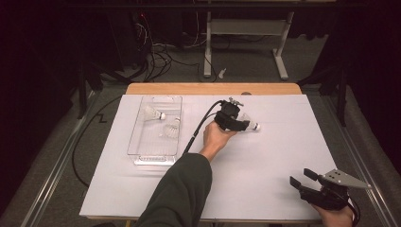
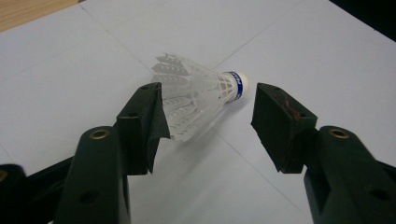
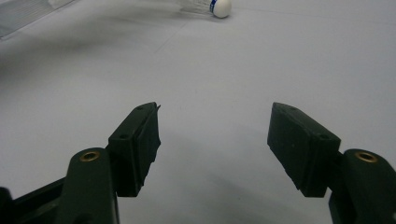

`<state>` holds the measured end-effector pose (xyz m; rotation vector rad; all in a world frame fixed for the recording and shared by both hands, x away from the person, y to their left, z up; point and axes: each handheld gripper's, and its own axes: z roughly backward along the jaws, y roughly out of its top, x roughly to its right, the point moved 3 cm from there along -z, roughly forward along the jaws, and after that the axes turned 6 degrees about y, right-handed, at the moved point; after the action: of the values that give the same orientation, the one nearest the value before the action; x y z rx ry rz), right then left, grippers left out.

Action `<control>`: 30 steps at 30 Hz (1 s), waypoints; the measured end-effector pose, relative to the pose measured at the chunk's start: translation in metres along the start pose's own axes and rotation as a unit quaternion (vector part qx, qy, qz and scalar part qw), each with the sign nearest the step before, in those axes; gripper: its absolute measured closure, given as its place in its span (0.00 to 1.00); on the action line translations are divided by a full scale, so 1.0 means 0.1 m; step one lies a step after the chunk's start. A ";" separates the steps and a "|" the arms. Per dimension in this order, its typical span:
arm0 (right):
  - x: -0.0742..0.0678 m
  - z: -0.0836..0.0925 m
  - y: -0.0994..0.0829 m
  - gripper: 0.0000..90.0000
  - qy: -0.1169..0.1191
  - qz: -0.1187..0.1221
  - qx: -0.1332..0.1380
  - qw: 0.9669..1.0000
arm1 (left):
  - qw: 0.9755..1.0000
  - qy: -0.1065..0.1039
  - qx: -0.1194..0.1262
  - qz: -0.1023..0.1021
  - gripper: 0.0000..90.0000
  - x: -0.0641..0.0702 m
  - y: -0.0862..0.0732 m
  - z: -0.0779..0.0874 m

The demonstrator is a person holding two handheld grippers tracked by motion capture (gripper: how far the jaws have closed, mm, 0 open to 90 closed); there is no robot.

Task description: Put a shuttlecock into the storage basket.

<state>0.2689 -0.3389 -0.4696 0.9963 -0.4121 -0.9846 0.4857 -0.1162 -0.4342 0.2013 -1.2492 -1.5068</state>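
Observation:
A white shuttlecock (image 1: 252,126) with a blue band at its cork lies on its side on the white table sheet (image 1: 265,156), right of centre. My left gripper (image 1: 240,124) is down over it. In the left gripper view the shuttlecock (image 2: 201,95) lies between the jaws of this gripper (image 2: 212,119). The left pad is at the feather skirt and the right pad stands apart from the cork, so the gripper is open. My right gripper (image 1: 300,178) rests near the front right corner, open, with nothing between its fingers (image 3: 215,140).
A clear plastic tray (image 1: 142,142) lies at the left of the sheet with two more shuttlecocks (image 1: 153,113) (image 1: 172,128) in it. The left gripper's cable (image 1: 198,130) runs across the sheet beside the tray. A wooden table edge (image 1: 213,88) borders the far side.

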 end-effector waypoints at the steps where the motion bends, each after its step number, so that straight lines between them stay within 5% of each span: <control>1: 0.00 0.00 0.00 0.38 0.000 0.000 0.000 1.000 | 1.000 0.002 0.000 0.002 0.49 -0.01 0.00 -0.01; 30: 0.00 0.00 0.00 0.38 0.001 0.001 -0.001 1.000 | 0.999 0.010 -0.033 -0.006 0.73 -0.11 -0.13 -0.15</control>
<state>0.2690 -0.3391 -0.4699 0.9948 -0.4103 -0.9810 0.4921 -0.1184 -0.4562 0.1809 -1.1817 -1.5503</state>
